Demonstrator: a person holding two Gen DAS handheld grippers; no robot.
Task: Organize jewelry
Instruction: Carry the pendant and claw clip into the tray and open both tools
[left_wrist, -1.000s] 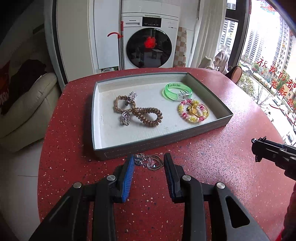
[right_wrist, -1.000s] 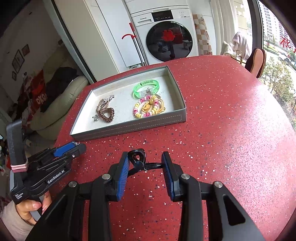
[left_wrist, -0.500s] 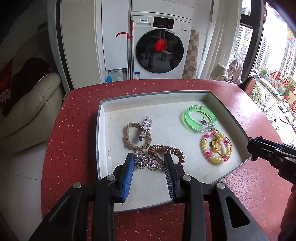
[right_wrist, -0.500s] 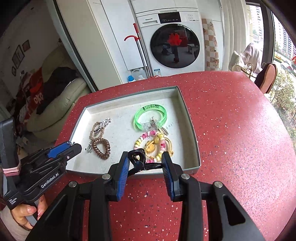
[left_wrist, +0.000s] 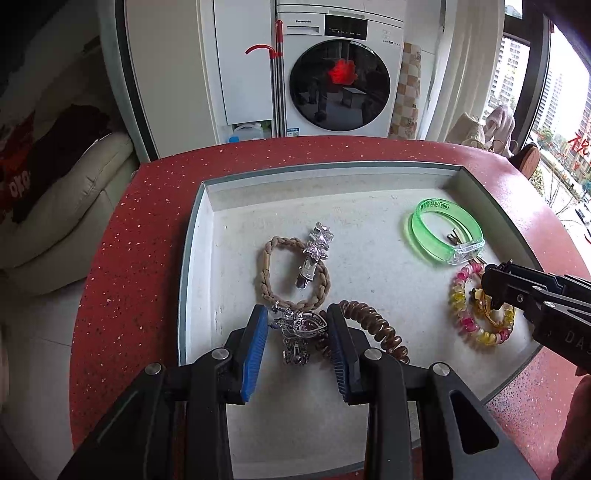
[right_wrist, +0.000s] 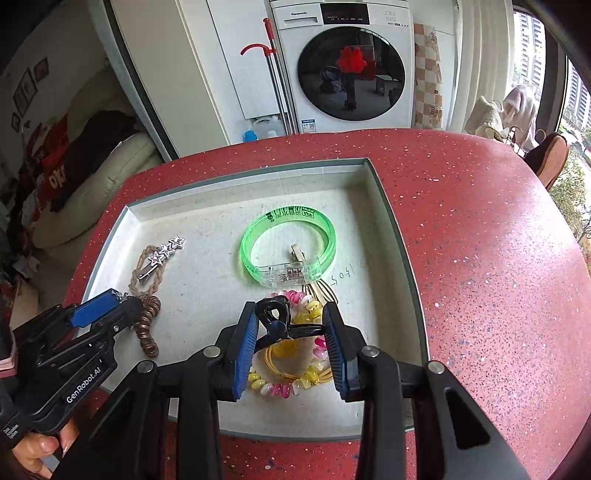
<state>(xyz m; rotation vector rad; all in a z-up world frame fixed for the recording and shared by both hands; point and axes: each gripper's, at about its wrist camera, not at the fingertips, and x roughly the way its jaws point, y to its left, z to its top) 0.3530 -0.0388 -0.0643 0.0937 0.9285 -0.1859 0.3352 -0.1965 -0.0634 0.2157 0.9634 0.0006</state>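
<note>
Several bracelets and hair ties lie in tray.

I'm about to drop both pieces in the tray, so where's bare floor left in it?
Bare tray floor runs along the far wall, and between the braided band and green bangle. Crowded: the coil tie beside the heart pendant, and the bead bracelet under the black clip.

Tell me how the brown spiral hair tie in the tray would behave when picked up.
The spiral hair tie is a loose coil, so it would probably stretch and sag. It looks like thin plastic, likely light. It touches the braided band, which might shift.
</note>
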